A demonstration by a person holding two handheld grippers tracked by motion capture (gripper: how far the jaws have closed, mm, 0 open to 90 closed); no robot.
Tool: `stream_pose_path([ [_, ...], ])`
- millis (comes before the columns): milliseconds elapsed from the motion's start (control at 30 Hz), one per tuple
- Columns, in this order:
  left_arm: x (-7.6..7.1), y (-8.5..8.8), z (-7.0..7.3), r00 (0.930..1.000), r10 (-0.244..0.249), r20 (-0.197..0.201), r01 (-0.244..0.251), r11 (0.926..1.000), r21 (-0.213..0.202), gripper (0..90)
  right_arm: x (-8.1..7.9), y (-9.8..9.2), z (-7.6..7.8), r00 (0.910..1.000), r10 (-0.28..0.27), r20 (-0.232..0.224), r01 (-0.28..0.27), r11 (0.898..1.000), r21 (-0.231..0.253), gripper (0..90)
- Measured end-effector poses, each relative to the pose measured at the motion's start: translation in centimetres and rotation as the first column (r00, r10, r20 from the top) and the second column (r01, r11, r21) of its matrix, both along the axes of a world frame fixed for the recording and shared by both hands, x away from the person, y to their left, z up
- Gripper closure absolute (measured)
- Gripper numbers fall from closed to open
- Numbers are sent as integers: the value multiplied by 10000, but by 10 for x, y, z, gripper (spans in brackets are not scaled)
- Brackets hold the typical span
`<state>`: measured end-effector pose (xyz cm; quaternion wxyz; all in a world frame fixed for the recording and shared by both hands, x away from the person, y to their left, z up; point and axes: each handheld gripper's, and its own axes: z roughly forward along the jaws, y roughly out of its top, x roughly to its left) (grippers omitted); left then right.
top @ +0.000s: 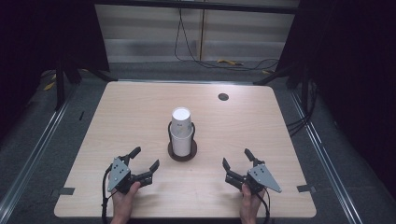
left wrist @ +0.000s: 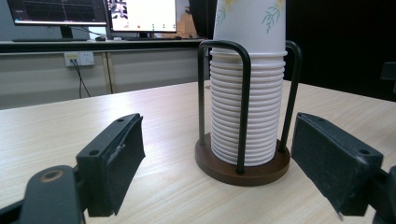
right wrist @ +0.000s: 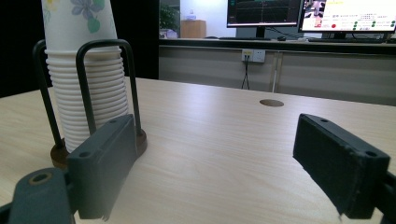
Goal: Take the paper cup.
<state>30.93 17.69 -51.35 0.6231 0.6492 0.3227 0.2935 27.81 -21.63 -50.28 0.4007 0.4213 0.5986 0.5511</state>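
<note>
Stack of paper cups (top: pixel 181 130) is sitting upside down in a wire cup holder (top: pixel 182 150) with a round brown base, standing upright near the middle of the table (top: pixel 140 102), slightly toward the person's side. Black wire loops are running up the sides of the stack; the top cup is poking out above them and is showing a floral print in both gripper views.

Left gripper (top: pixel 145 164) is sitting near the table's front edge, left of the holder and well apart from it, jaws spread wide and gripping nothing. Left hand (top: pixel 125 198) is holding it from behind. In the left gripper view the holder is showing between the jaws, farther off.

Right gripper (top: pixel 237 162) is mirroring it on the right, jaws released too, nothing between them but bare table. Right hand (top: pixel 251 200) is holding it.

Round dark grommet (top: pixel 223 96) is sitting in the table's far right area.
</note>
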Motion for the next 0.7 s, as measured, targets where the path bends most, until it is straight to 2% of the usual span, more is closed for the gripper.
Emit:
stream_pose_path([
  [100,0,0,0,10000,39,26,-39,10000,-68,171,0,-1,0,10000,15,83,-16,10000,80,130],
  [200,-1,0,0,10000,50,74,-50,10000,47,170,-1,-1,0,9999,-26,158,25,10000,61,130],
  [300,0,0,0,10000,57,6,-57,10000,-79,171,-1,-1,0,9999,-94,84,93,9999,120,129],
  [367,0,0,0,10000,60,23,-60,10000,-72,171,0,2,0,9991,-417,-79,417,9991,-11,131],
  [400,0,0,0,10000,-6,32,6,10000,-76,195,2,4,1,9977,-631,-253,624,9977,-268,134],
  [433,-1,0,0,10000,-15,6,15,9999,-123,195,2,4,1,9977,-631,-253,624,9977,-268,134],
  [467,0,0,0,10000,35,23,-35,9999,-97,194,4,7,2,9966,-699,-424,676,9963,-535,133],
  [533,0,0,0,10000,52,14,-51,9999,-109,188,5,8,2,9956,-809,-474,777,9948,-657,136],
  [700,0,1,0,9999,107,-19,-107,9997,-198,176,3,4,1,9984,-405,-382,395,9989,-267,149],
])
